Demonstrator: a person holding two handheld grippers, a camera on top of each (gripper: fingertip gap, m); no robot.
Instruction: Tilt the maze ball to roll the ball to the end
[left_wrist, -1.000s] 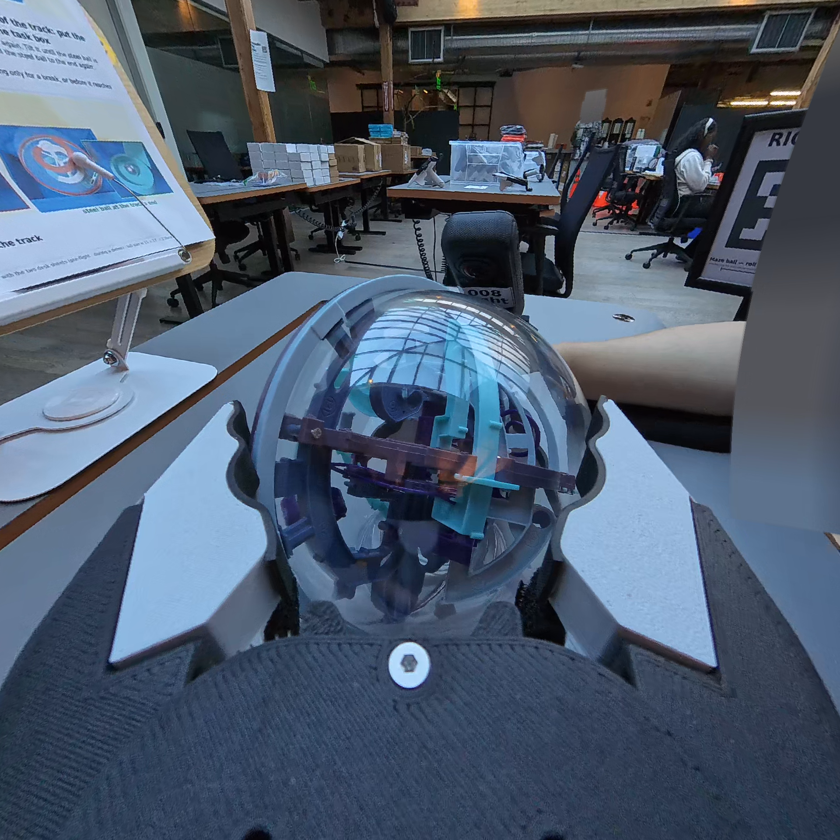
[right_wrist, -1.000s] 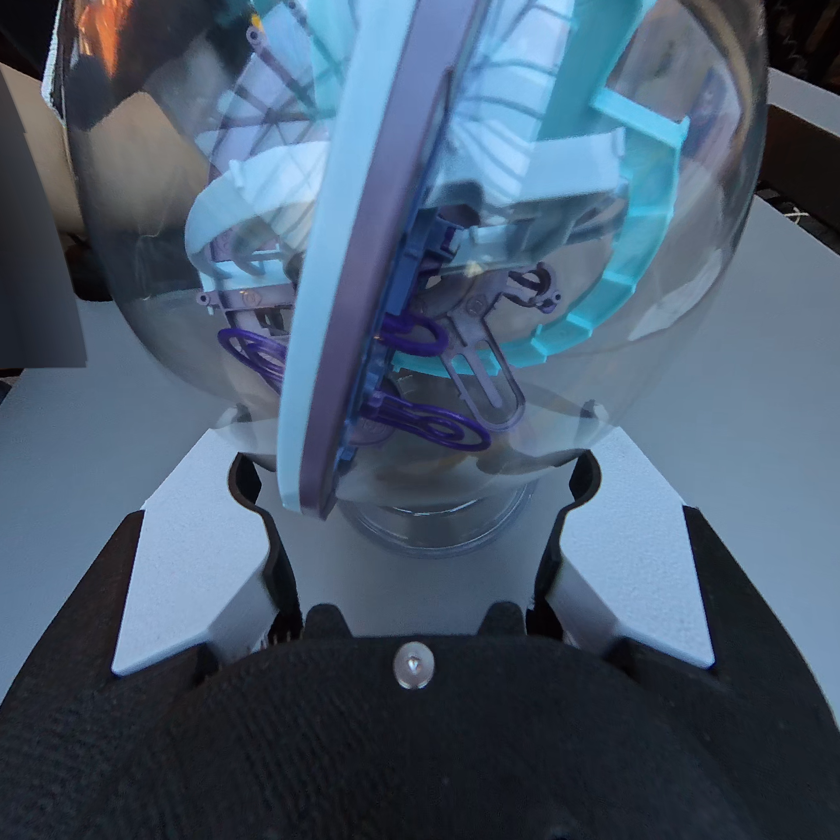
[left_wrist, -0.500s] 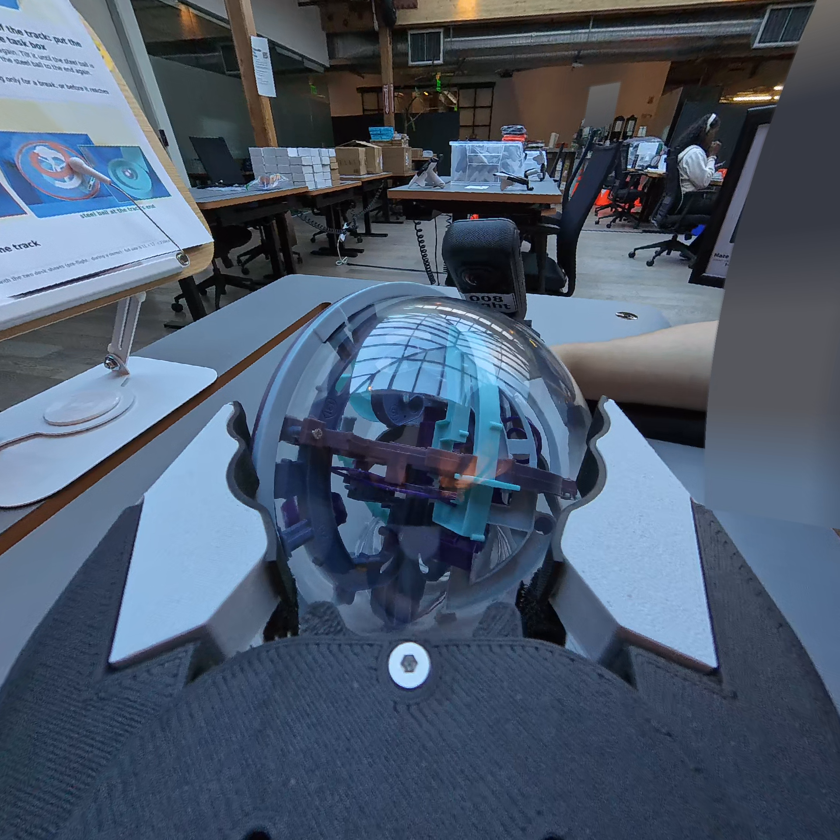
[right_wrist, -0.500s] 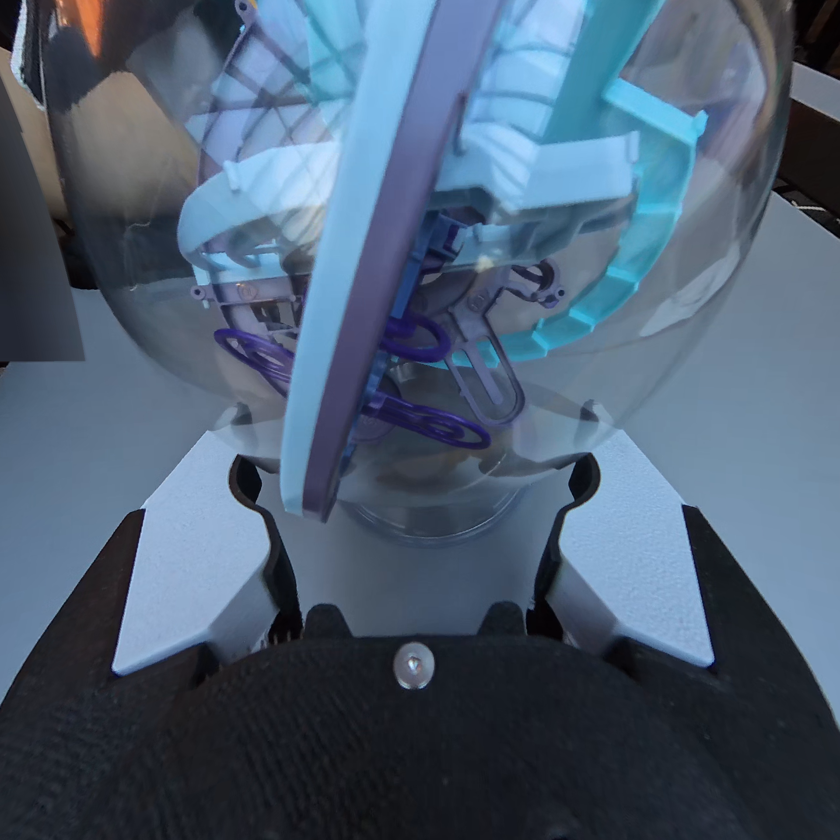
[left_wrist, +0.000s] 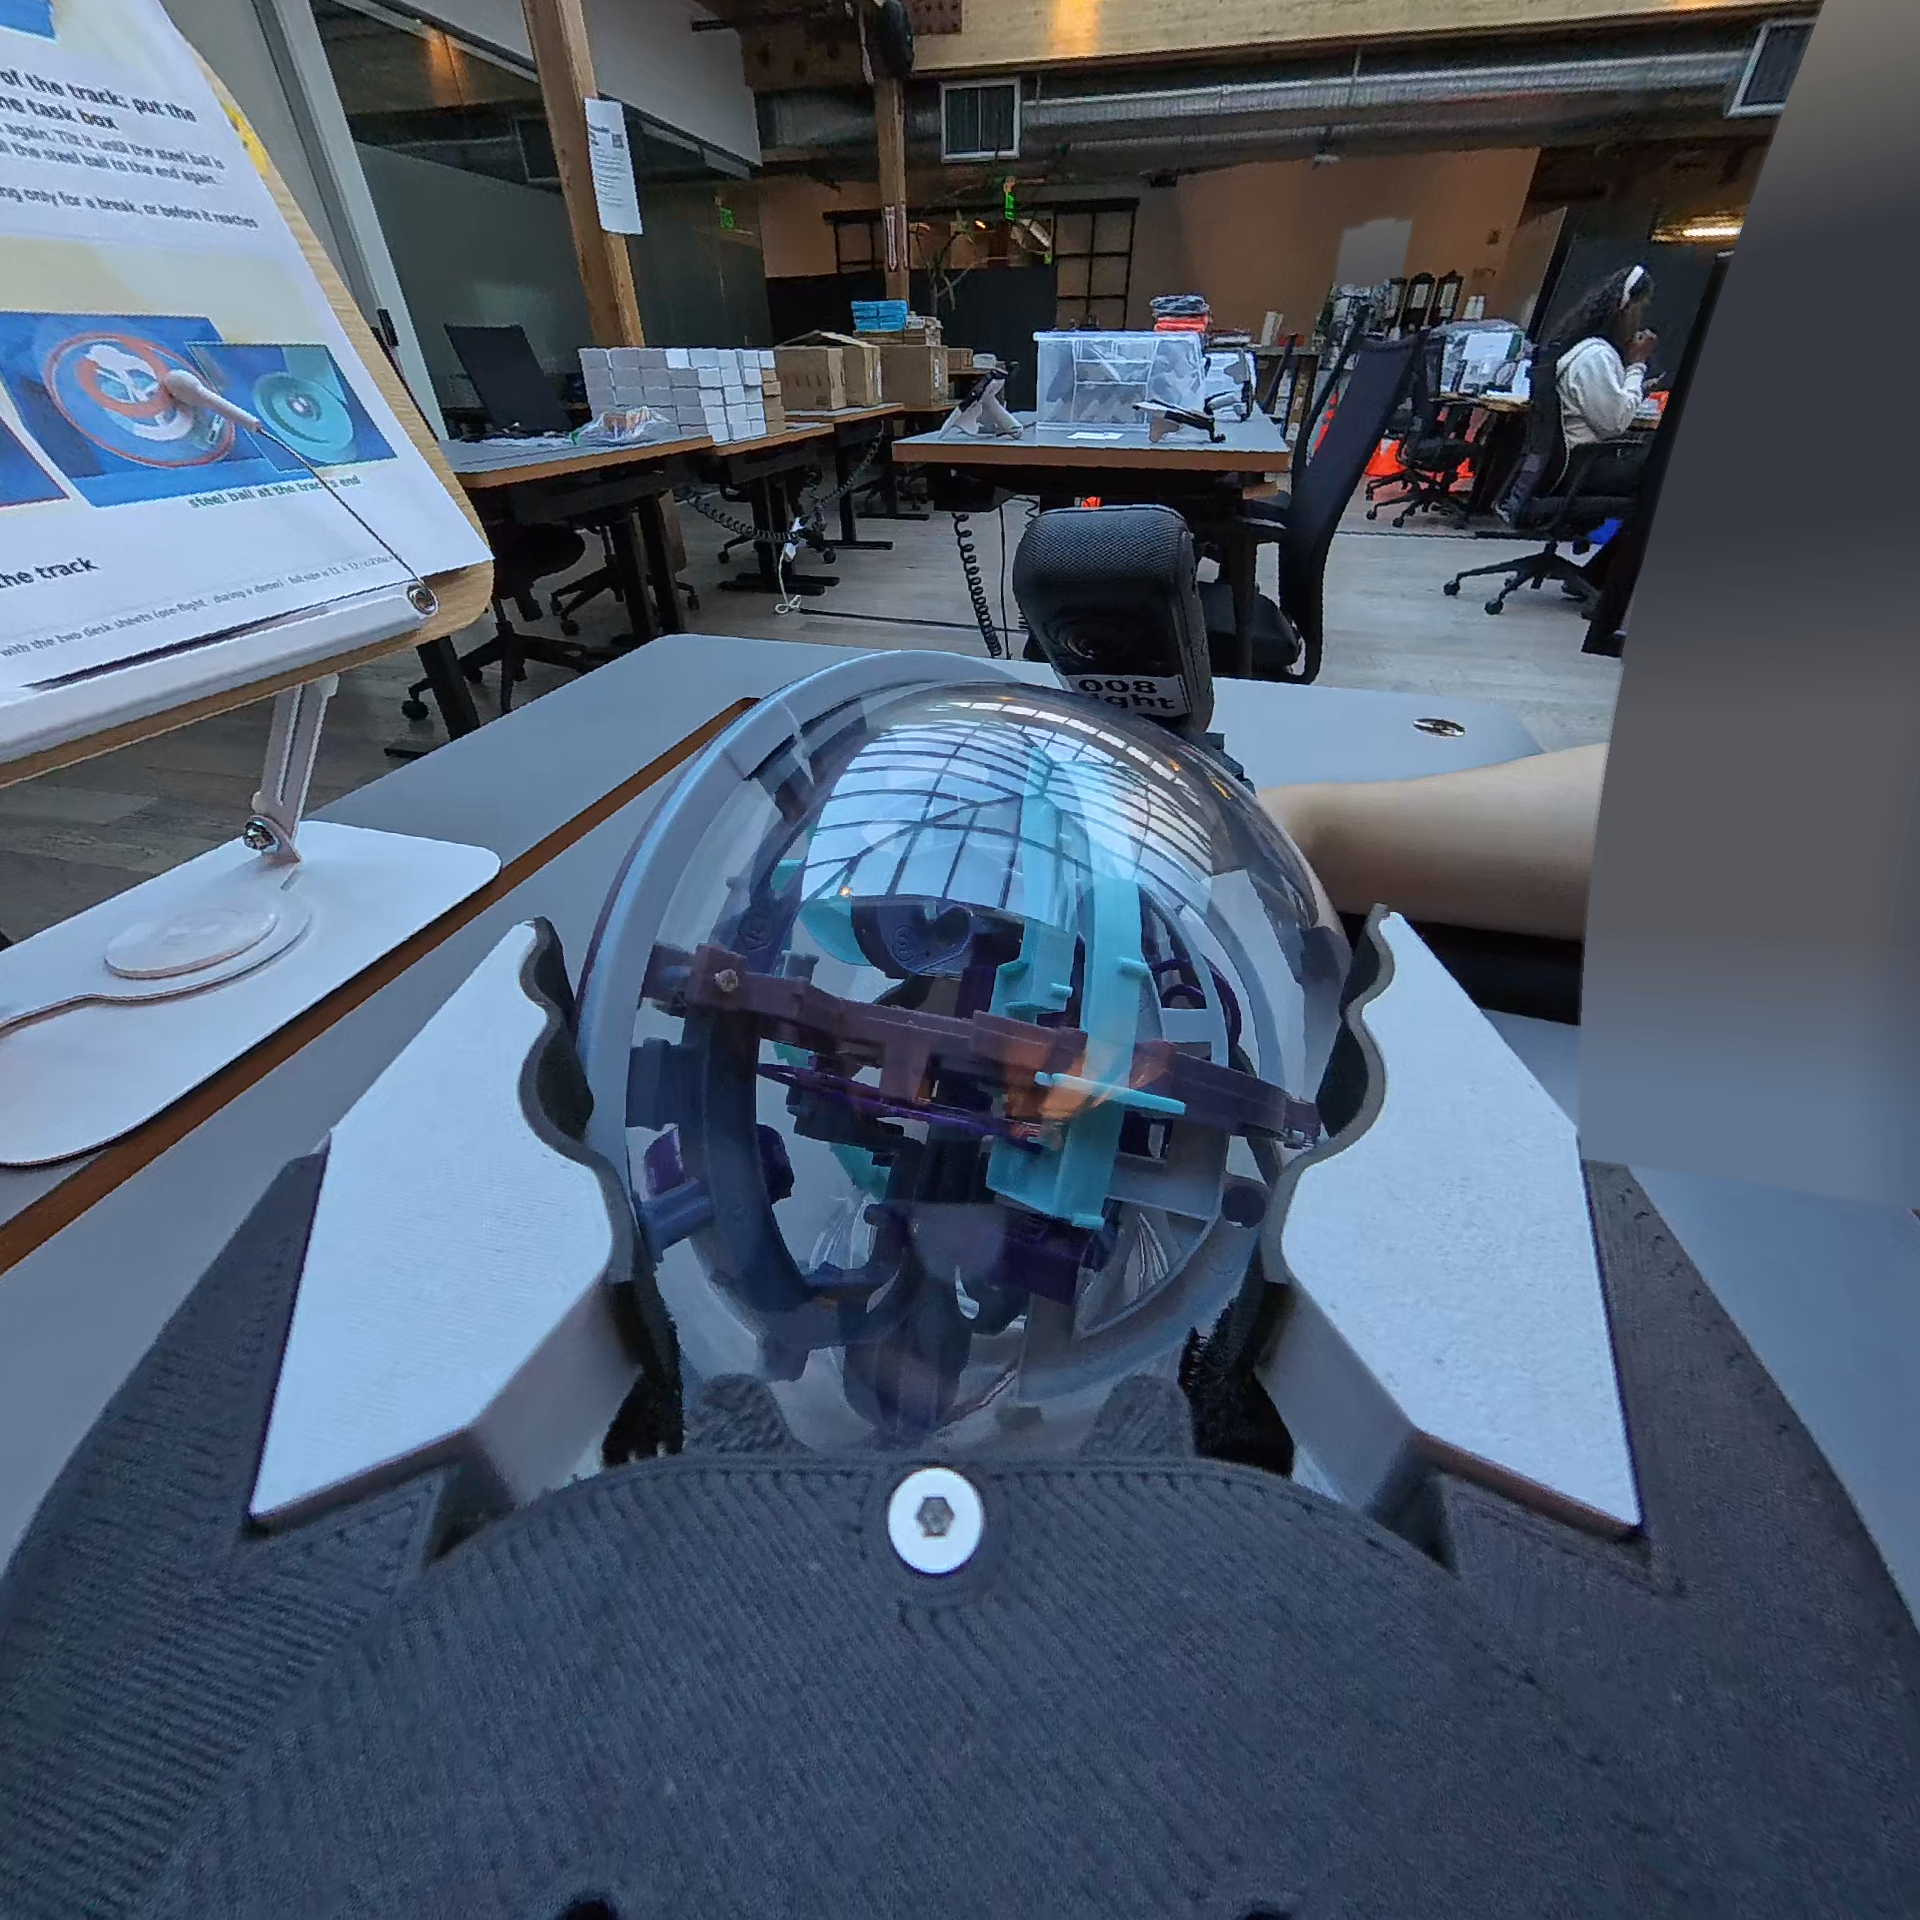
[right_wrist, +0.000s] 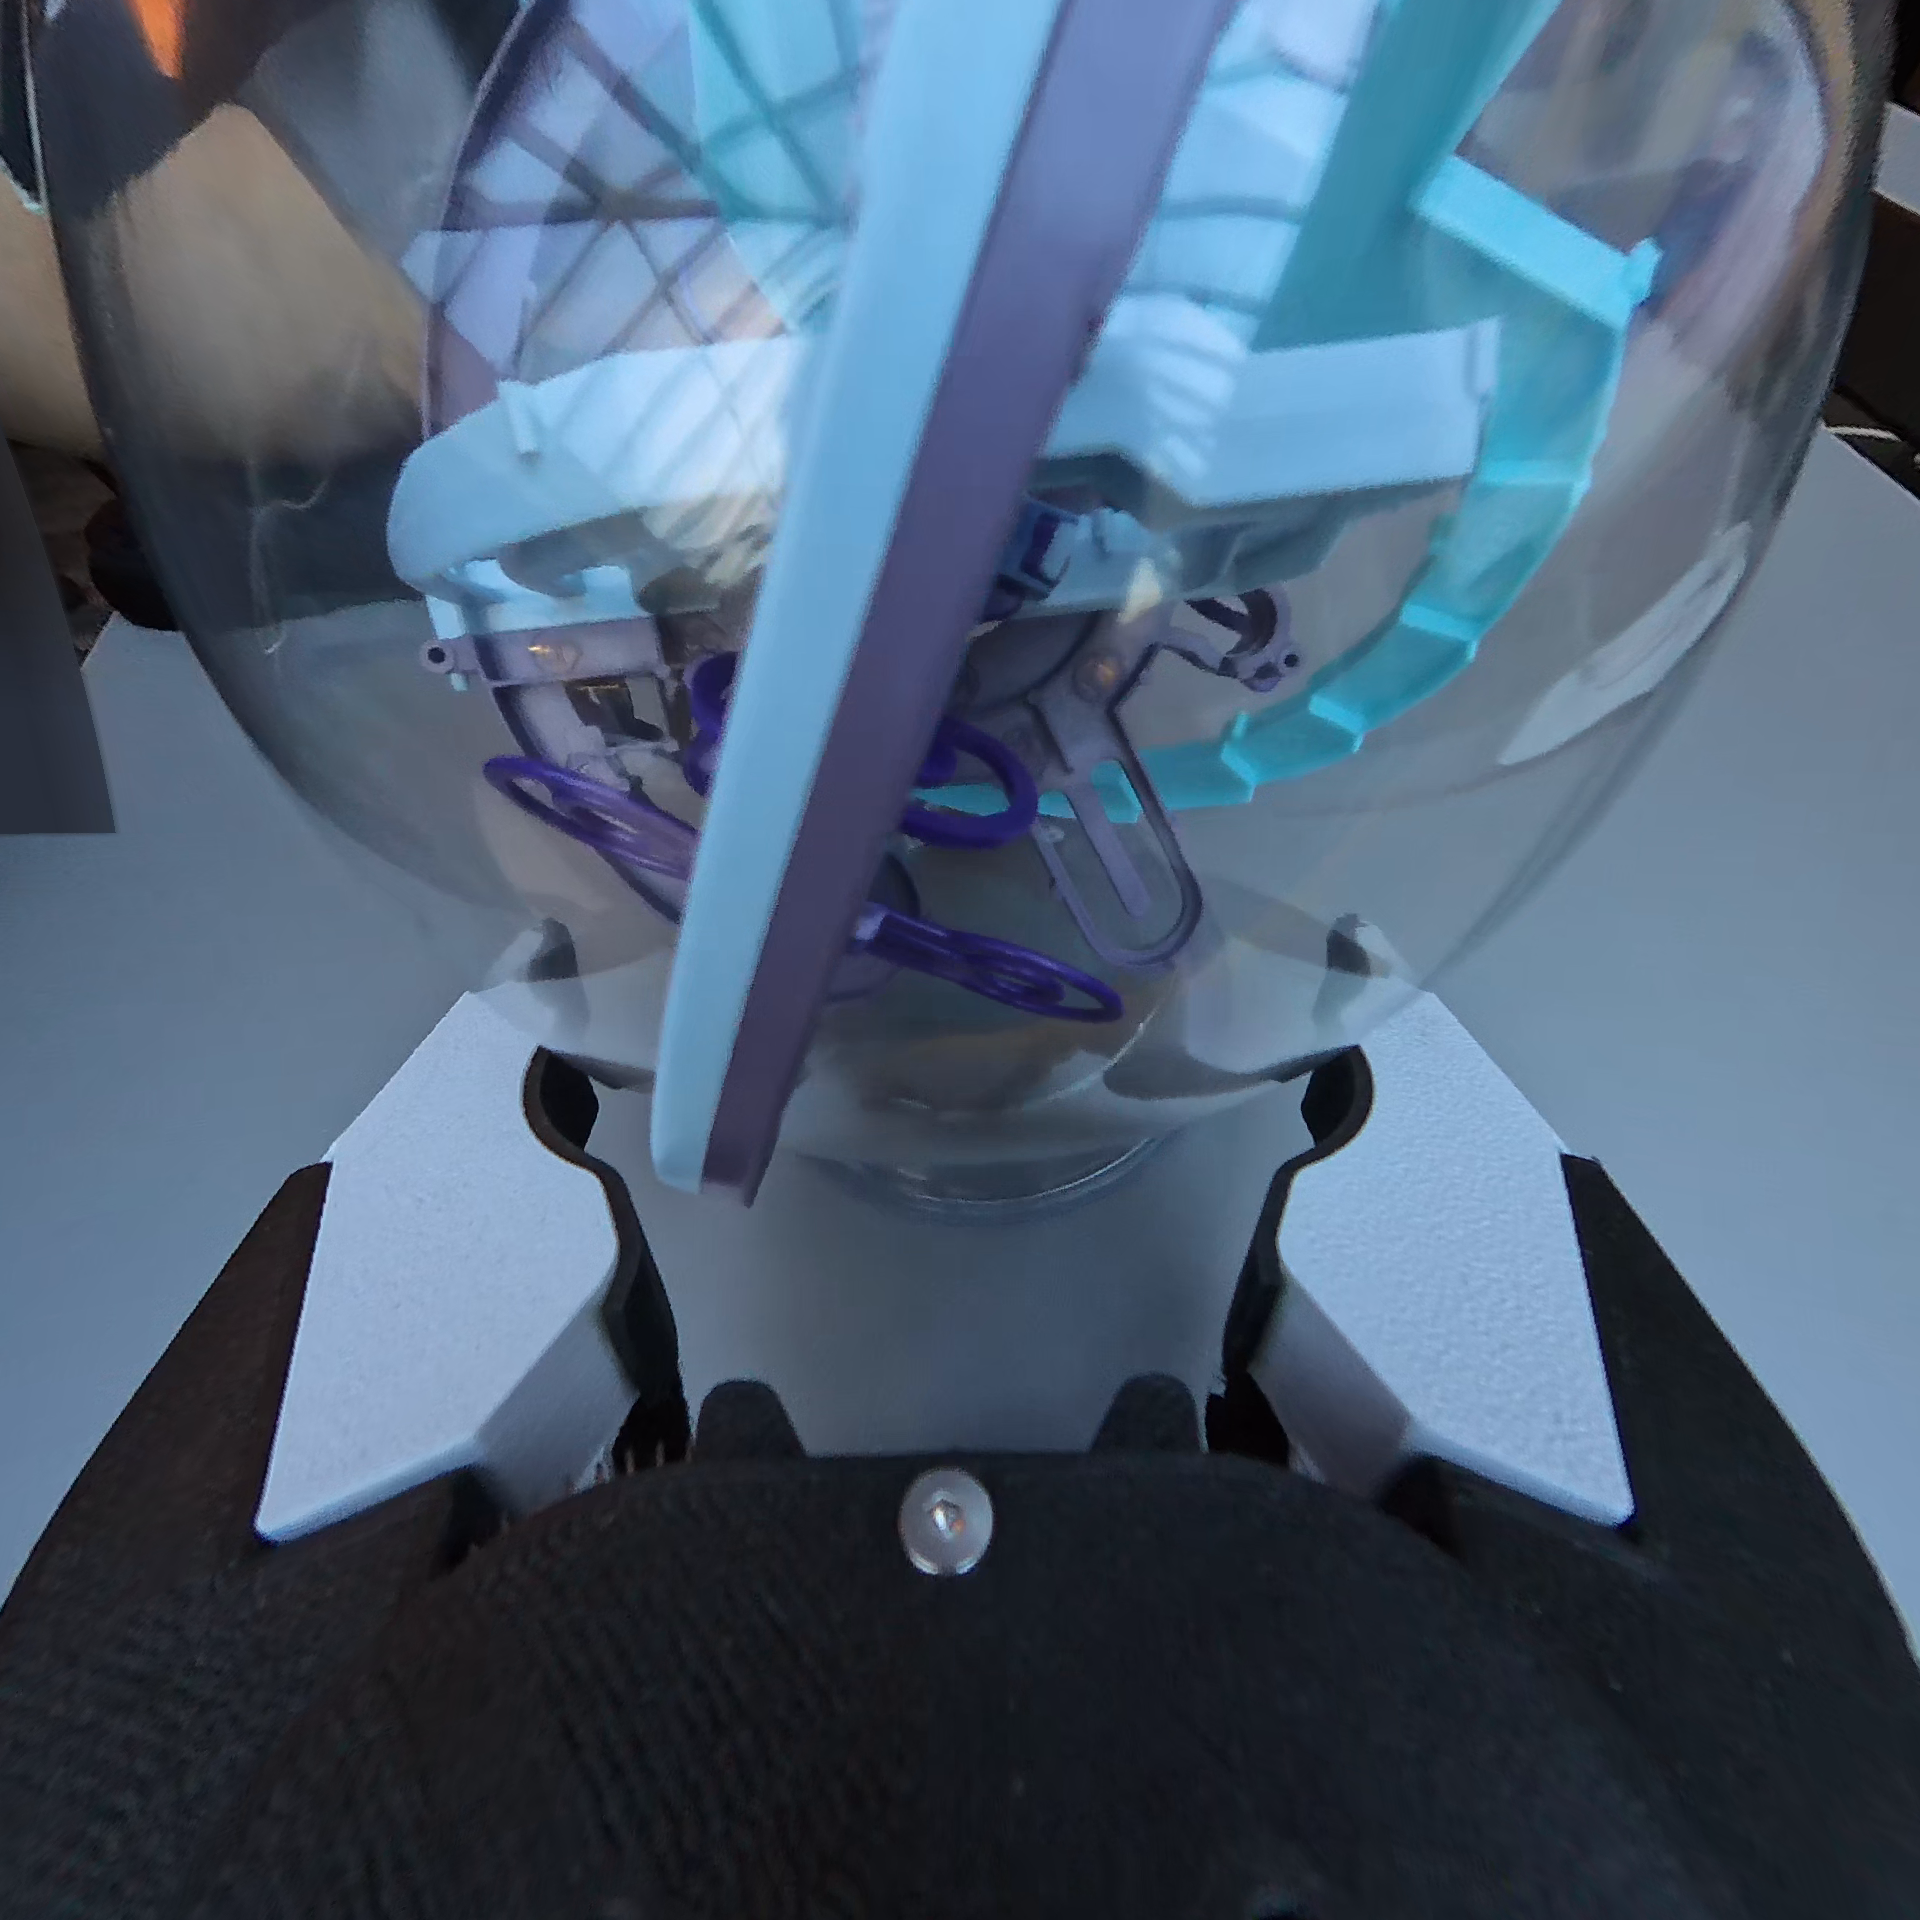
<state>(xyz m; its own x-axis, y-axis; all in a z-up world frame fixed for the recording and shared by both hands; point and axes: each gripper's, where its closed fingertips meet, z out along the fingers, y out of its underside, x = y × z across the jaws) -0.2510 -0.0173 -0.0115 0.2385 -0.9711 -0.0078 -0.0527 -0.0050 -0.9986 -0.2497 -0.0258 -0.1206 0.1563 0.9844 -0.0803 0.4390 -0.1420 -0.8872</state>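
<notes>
The maze ball is a clear sphere with teal, purple and brown tracks inside and a pale ring round it. My left gripper is shut on it, one white finger on each side, and holds it above the grey table. In the right wrist view the maze ball fills the upper frame. My right gripper is open, its fingertips spread under the sphere's lower part. Its camera housing shows behind the ball. I cannot make out the small steel ball.
A white stand holding an instruction sheet is on the left of the table. A person's forearm lies to the right behind the ball. Desks, boxes, chairs and a seated person are far behind.
The left gripper and maze ball have tilted and turned slightly, and a black-framed sign has left the right edge. In the right view the ball looms closer and its ring leans more.
</notes>
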